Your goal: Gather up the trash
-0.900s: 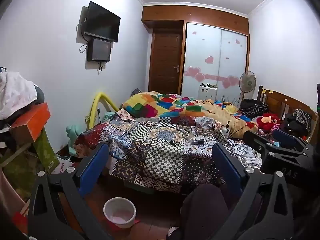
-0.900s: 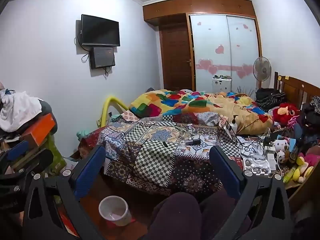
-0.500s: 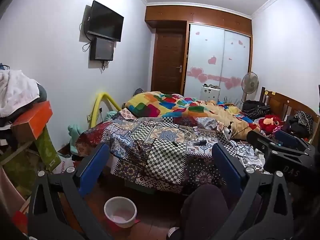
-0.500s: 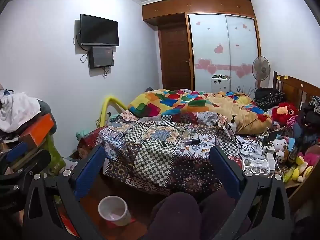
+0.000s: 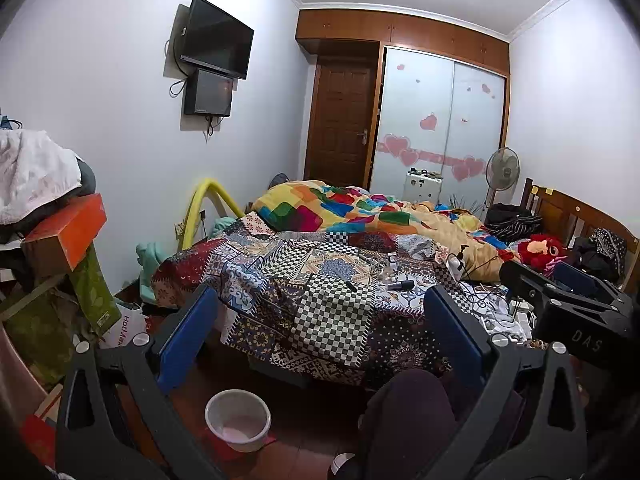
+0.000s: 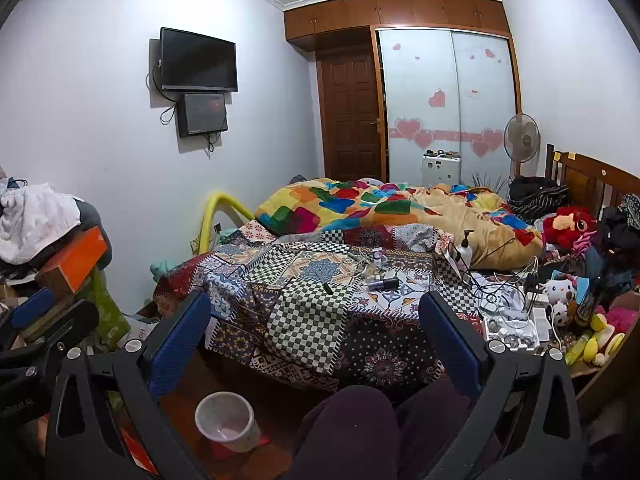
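A white bin [image 5: 238, 419] stands on the floor in front of the bed; it also shows in the right wrist view [image 6: 225, 421]. Small loose items [image 5: 390, 276] lie on the patchwork bedspread [image 5: 320, 292], seen also in the right wrist view [image 6: 376, 272]. My left gripper [image 5: 320, 320] is open and empty, held above the floor facing the bed. My right gripper [image 6: 314, 316] is open and empty beside it. Each gripper shows at the edge of the other's view.
A cluttered pile with an orange box [image 5: 66, 232] stands at the left. Cables, toys and bottles [image 6: 540, 308] crowd the bed's right side. A bright quilt [image 6: 380, 208] lies further back. The person's knee [image 6: 352, 428] is below the grippers.
Both views have shifted slightly; the bed and wall TV sit a little to the right and lower in the left wrist view. Both grippers stay open.
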The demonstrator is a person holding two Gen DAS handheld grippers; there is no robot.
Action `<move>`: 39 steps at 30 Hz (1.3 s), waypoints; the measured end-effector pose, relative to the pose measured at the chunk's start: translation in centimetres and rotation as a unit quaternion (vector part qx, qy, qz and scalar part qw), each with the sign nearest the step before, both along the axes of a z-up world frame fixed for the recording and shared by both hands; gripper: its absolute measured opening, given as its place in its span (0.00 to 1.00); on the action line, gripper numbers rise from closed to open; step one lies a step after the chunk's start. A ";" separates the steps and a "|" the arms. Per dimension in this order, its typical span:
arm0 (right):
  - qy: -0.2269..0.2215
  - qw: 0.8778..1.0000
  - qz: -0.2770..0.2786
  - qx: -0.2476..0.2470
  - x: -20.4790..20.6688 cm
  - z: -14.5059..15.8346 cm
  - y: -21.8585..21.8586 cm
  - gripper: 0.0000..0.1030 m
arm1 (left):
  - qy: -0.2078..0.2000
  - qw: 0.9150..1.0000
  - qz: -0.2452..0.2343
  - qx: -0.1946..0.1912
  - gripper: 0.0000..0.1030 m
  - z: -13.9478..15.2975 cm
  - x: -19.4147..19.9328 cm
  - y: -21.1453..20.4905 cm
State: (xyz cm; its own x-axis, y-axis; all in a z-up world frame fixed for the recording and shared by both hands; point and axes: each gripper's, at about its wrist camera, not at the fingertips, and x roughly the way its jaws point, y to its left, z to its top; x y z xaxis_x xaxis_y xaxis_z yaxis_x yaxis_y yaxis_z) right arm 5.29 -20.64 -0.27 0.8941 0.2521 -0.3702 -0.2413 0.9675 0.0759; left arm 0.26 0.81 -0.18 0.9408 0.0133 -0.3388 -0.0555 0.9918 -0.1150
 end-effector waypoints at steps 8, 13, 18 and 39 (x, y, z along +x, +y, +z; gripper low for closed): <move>0.000 1.000 -0.001 0.000 0.0 0.0 0.0 1.00 | 0.000 1.000 0.000 0.000 1.00 -0.2 0.0 -0.2; 0.000 1.000 -0.001 0.000 0.0 0.0 0.0 1.00 | 0.000 1.000 0.001 0.000 1.00 -0.2 0.0 -0.2; 0.000 1.000 0.000 0.000 -0.1 0.0 0.0 1.00 | 0.000 1.000 0.001 0.000 1.00 -0.2 0.0 -0.2; 0.001 1.000 -0.001 0.000 0.0 -0.1 -0.1 1.00 | 0.000 1.000 0.000 0.000 1.00 -0.3 0.1 -0.5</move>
State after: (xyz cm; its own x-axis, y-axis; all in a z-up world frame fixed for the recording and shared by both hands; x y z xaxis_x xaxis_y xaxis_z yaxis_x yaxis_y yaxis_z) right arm 5.27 -20.71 -0.36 0.8938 0.2505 -0.3719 -0.2391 0.9679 0.0772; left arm 0.34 0.27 -0.44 0.9405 0.0123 -0.3397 -0.0548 0.9918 -0.1156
